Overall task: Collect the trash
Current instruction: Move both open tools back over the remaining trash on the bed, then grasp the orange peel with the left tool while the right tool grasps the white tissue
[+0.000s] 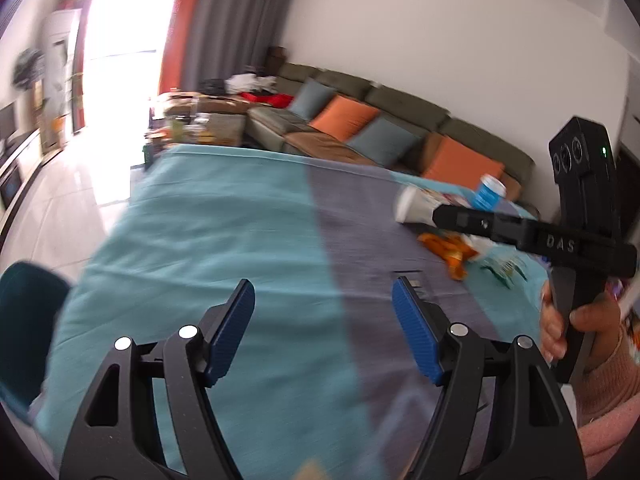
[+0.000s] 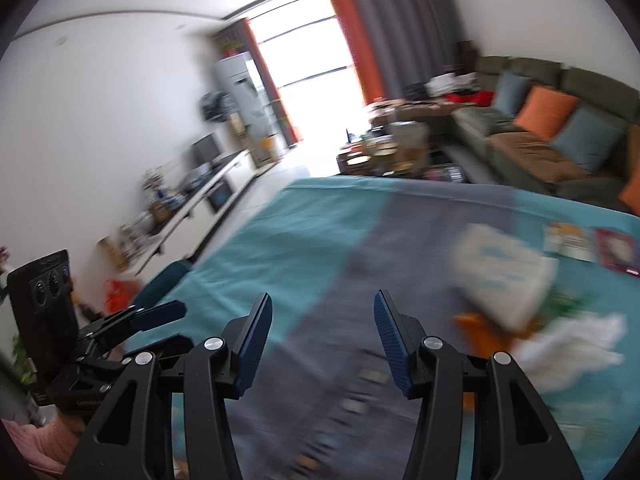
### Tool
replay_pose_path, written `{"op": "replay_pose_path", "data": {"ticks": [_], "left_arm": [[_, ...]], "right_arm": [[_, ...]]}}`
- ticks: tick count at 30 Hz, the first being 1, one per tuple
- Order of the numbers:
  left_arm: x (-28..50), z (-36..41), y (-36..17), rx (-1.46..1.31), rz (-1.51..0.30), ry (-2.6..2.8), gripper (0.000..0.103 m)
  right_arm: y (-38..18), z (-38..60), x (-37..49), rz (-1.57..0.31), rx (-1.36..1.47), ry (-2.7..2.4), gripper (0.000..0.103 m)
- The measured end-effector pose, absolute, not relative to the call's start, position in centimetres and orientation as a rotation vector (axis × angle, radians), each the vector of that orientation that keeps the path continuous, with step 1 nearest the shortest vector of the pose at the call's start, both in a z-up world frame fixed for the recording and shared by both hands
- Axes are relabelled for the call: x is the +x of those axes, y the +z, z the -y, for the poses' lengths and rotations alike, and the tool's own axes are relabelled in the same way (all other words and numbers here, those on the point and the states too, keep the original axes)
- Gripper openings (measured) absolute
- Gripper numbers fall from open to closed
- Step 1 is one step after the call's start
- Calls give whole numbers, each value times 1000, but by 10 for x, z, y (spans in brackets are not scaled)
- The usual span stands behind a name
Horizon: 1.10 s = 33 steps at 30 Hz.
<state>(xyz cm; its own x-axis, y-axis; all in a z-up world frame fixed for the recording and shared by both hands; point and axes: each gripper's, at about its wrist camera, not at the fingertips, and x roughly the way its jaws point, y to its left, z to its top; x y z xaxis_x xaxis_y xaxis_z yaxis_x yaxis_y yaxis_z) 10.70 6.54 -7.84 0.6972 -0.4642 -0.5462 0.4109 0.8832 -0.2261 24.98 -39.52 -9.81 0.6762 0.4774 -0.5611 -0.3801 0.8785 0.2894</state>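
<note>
Living room, bright window (image 1: pixel 120 20), orange and grey curtains, sofa (image 1: pixel 360 120) with orange and blue cushions along the far wall. Table under a teal cloth (image 1: pixel 200 220) with a grey band down the middle.

Left wrist view: left gripper (image 1: pixel 323 304) over the cloth, jaws apart, nothing between the blue pads. Trash sits at the table's right side: white cup (image 1: pixel 412 208) on its side, blue can (image 1: pixel 488 192) behind it, orange wrapper (image 1: pixel 448 250) and a green-and-clear wrapper (image 1: pixel 502 266) in front. Right gripper's body crosses above the trash, a hand (image 1: pixel 576 332) in a pink sleeve on its handle; its fingertips are hidden here.

Right wrist view: right gripper (image 2: pixel 322 312) over the grey band, jaws apart, empty. Blurred trash lies to the right: white box (image 2: pixel 504 276), orange scrap (image 2: pixel 480 332), crumpled tissue (image 2: pixel 572 344), two leaflets (image 2: pixel 588 244) farther back. Left gripper (image 2: pixel 160 314) shows at the left edge, side on, its gap unreadable from here. TV bench (image 2: pixel 192 208) along the left wall.
</note>
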Motion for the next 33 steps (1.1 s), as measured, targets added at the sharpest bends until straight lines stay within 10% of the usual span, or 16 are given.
{"op": "replay_pose_path", "data": {"ticks": [20,33], "left_arm": [[168,131,-102,127,-831,-735,59],[189,160,-124,152,-912,-721,19]], "right_arm": [[-132,563,252,-657,317,184,51],[-155,553,266,-729,316,253,53]]}}
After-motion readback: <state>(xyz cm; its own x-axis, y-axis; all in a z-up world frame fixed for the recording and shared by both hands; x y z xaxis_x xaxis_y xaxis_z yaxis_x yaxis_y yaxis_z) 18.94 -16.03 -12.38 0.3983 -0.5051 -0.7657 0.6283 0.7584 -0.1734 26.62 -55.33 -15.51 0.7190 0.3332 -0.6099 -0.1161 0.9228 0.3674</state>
